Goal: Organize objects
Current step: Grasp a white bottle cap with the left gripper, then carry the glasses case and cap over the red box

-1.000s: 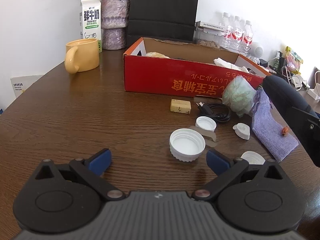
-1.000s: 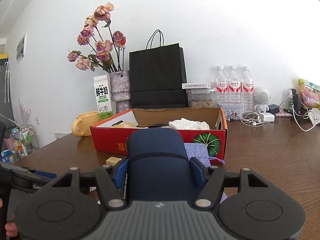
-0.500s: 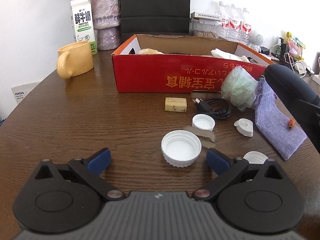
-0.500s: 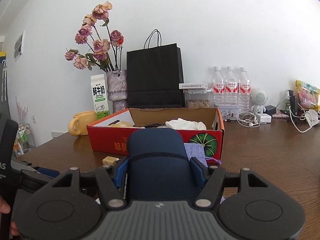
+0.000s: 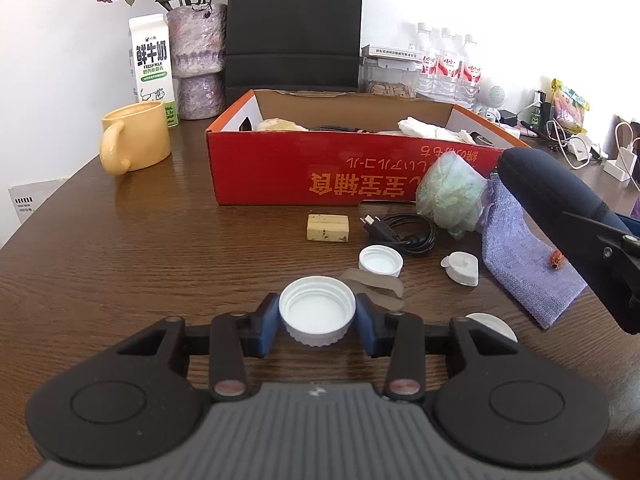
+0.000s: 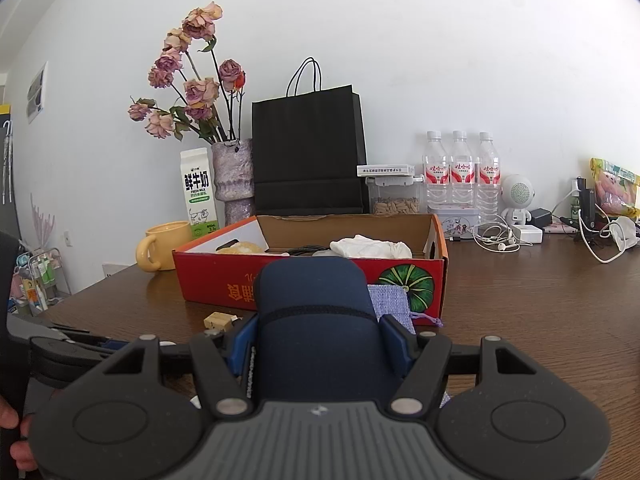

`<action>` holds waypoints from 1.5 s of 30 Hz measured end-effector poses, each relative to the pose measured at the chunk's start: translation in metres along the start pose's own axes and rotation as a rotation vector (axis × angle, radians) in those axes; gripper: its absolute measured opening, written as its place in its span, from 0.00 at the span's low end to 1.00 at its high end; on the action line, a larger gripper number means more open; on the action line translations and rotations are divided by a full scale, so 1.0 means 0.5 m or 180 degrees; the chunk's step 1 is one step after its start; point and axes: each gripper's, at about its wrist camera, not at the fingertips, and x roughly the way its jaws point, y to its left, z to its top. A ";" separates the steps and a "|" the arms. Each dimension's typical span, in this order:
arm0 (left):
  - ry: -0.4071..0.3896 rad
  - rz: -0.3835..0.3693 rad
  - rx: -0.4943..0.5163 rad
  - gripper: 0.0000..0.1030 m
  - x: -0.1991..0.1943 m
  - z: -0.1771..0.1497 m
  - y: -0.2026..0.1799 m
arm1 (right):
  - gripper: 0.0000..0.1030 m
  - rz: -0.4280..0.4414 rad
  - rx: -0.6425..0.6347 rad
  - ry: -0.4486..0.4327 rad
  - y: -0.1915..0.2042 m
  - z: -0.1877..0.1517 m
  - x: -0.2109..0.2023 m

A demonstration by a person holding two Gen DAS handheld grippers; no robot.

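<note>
Blue fingers of the left gripper now pinch the big white lid from both sides; half a second ago they were wide open with the lid lying free ahead of them. Lid sits open side up, low over the wooden table; can't tell if it's lifted off yet. So the grasp is made, and the carry to the box likely comes next.

Right gripper is clamped on the dark blue case, same as before, held above the table's right side; from the left view the case pokes in over the purple pouch.

Just beyond the lid: a brownish tape scrap, a small white cap, a white heart-shaped cap; another white lid peeks out beside the left gripper's right arm. Further on: tan block, black cable, green wrapped bundle.

Behind those, the red cardboard box, open, already holding a white cloth and other bits. Likely the drop target.

Far back: yellow mug, milk carton, flower vase, black paper bag, water bottles.
</note>
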 end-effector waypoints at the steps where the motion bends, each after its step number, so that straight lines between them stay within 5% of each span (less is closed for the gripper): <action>1: -0.0003 0.0027 -0.0011 0.39 0.000 0.000 0.001 | 0.62 0.0000 0.0000 -0.0001 0.000 0.000 0.000; 24: -0.0445 -0.0101 -0.0091 0.39 -0.023 0.091 -0.020 | 0.62 0.0108 -0.0121 -0.0140 0.023 0.061 0.032; 45: -0.0838 -0.0064 -0.0341 0.40 0.100 0.280 0.008 | 0.62 0.0145 -0.0111 -0.0207 0.005 0.196 0.267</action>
